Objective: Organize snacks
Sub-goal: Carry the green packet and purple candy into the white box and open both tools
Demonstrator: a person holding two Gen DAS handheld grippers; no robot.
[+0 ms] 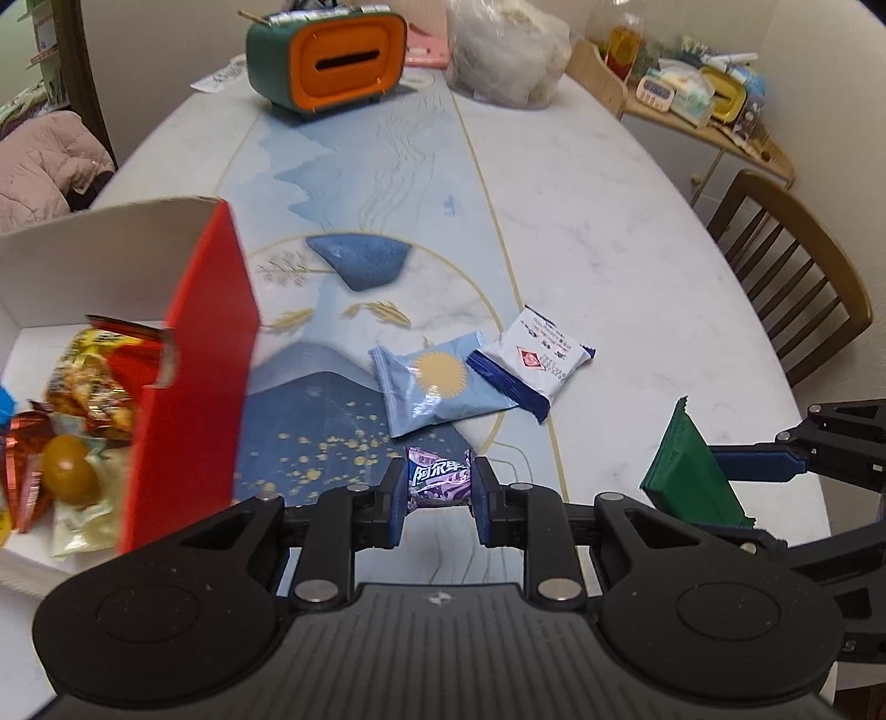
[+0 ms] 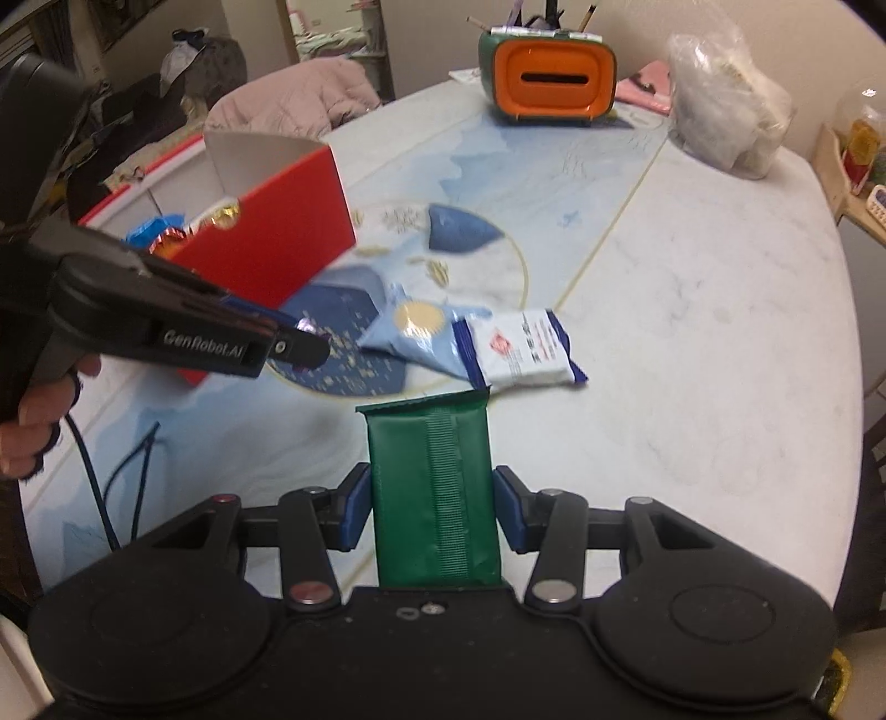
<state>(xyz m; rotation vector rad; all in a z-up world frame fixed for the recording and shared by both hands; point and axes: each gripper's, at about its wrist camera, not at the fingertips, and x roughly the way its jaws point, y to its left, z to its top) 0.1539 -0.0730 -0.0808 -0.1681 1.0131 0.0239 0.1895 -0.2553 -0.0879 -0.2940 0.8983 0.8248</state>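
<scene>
**Q:** Between the blue pads of my left gripper (image 1: 437, 487), what is held, and how will it handle?

**A:** A purple wrapped candy (image 1: 438, 481), clamped across its middle with the jaws closed to a narrow gap. I judge it light and firm at the core, with a slick crinkly film; the twisted ends would slip, so the body is the right place to hold it. It hangs just above the table (image 1: 637, 232), near the red side of the open snack box (image 1: 199, 354).

**Q:** And my right gripper (image 2: 433, 498)?

**A:** Its jaws stand wider, pressed on the two long edges of a green foil packet (image 2: 432, 487), which runs lengthwise back toward the camera. The ribbed seam faces up. I judge the packet light, flat and pliable; squeezed too hard it may buckle, so a mid-length hold is safest.

**Q:** Farther out, what awaits?

**A:** A pale blue packet with a sun emblem (image 1: 429, 387) lies on the table, its edge tucked under a white packet with navy ends (image 1: 534, 360); the two touch. Both look soft and pillow-like, best pinched across the width. The box already holds several wrapped snacks (image 1: 83, 399).

**Q:** Beyond those?

**A:** An orange-fronted green tissue box (image 1: 332, 58) and a clear plastic bag (image 1: 506, 50), well apart at the far end.
</scene>
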